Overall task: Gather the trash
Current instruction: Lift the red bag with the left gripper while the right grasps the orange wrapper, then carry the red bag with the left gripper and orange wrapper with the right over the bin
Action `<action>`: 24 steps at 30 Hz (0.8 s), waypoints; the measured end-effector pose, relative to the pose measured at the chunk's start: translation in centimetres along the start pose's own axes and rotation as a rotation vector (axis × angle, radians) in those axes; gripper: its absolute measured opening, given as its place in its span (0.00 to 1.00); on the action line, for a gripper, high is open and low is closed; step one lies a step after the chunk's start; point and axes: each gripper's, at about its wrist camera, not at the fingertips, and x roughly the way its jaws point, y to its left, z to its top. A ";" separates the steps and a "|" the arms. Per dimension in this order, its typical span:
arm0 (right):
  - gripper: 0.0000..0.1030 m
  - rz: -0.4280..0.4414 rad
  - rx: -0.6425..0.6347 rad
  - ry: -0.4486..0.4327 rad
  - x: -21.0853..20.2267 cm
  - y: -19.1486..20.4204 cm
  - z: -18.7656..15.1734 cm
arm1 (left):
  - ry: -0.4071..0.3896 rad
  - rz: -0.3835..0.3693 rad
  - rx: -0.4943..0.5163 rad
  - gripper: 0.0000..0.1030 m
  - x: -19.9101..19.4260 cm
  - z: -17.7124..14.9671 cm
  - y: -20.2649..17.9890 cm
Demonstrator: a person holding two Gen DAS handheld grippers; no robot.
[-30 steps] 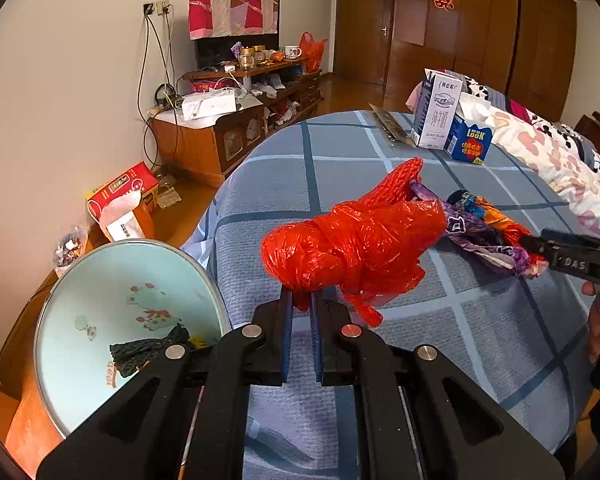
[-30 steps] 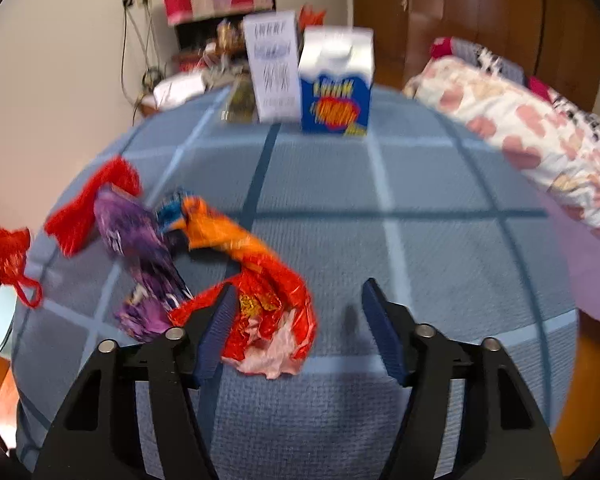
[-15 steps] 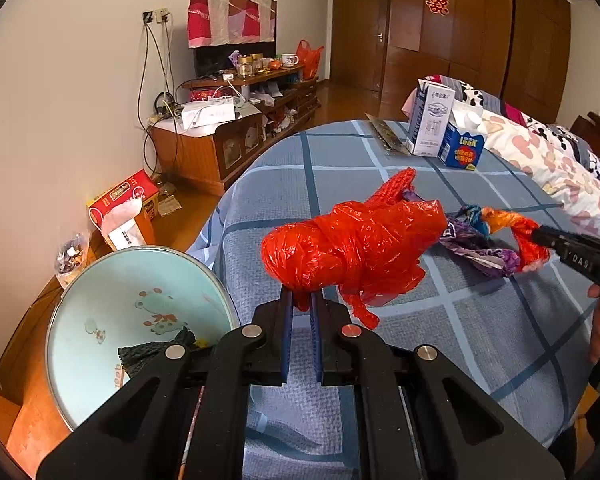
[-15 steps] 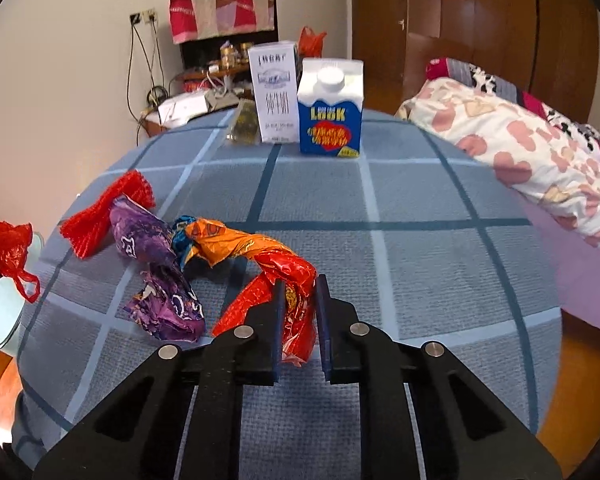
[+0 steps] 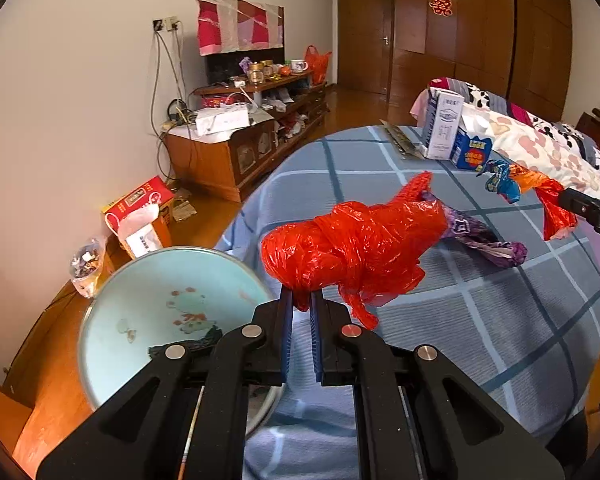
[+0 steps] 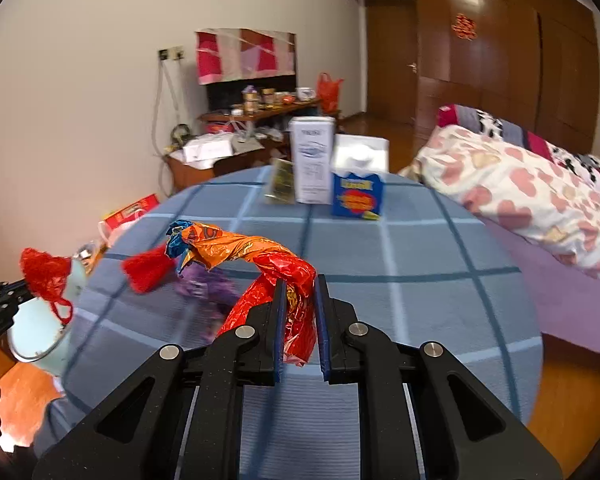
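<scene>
Right tool (image 6: pixel 300 312), clamped on the orange wrapper (image 6: pixel 260 256), holds it clear of the bench (image 6: pixel 420 300). Left tool (image 5: pixel 300 320) pinches a red bag (image 5: pixel 352 248) beside the near-left basin (image 5: pixel 148 280), probably the trash receptacle. A purple wrapper (image 5: pixel 480 236) lies uncollected.

Left tool (image 5: pixel 300 310): jaws clamped, angled downward. Right tool (image 6: pixel 300 300): jaws clamped, angled downward, raised.
</scene>
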 end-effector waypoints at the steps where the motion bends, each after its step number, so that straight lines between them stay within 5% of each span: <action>1: 0.14 0.009 -0.007 -0.001 0.0 0.5 0.1 | -0.001 0.004 -0.001 0.07 -0.1 -0.1 0.3; 24: 0.14 0.175 -0.186 0.009 2.1 14.2 1.0 | 0.012 0.137 -0.097 0.07 -2.5 -2.9 9.5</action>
